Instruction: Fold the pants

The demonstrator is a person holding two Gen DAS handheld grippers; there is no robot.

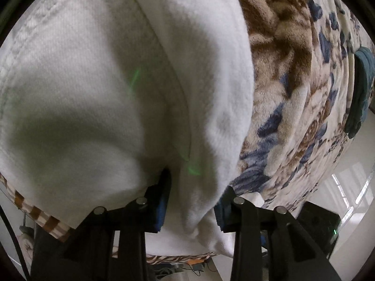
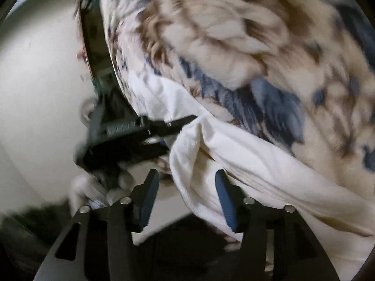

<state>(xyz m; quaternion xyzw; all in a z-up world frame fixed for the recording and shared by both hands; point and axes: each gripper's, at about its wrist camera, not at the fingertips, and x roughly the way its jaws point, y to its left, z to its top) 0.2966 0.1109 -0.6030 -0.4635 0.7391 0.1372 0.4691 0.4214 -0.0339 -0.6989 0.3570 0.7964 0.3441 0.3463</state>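
The white pants (image 1: 93, 93) fill most of the left wrist view, with a seam running down the middle and a stitched hem at upper left. My left gripper (image 1: 194, 187) has a thick bunch of the white fabric between its blue-padded fingers (image 1: 164, 201). In the right wrist view the pants (image 2: 246, 164) lie as a white band over the blanket edge. My right gripper (image 2: 187, 182) stands open, its right finger (image 2: 225, 199) against the fabric and its left finger (image 2: 147, 199) free. The left gripper (image 2: 131, 135) shows beyond it, holding the same cloth.
A fluffy brown, cream and blue floral blanket (image 1: 293, 93) covers the bed; it also fills the upper right wrist view (image 2: 234, 35). A teal garment (image 1: 361, 89) lies at the far right edge. Pale floor (image 2: 35, 82) lies beyond the bed edge.
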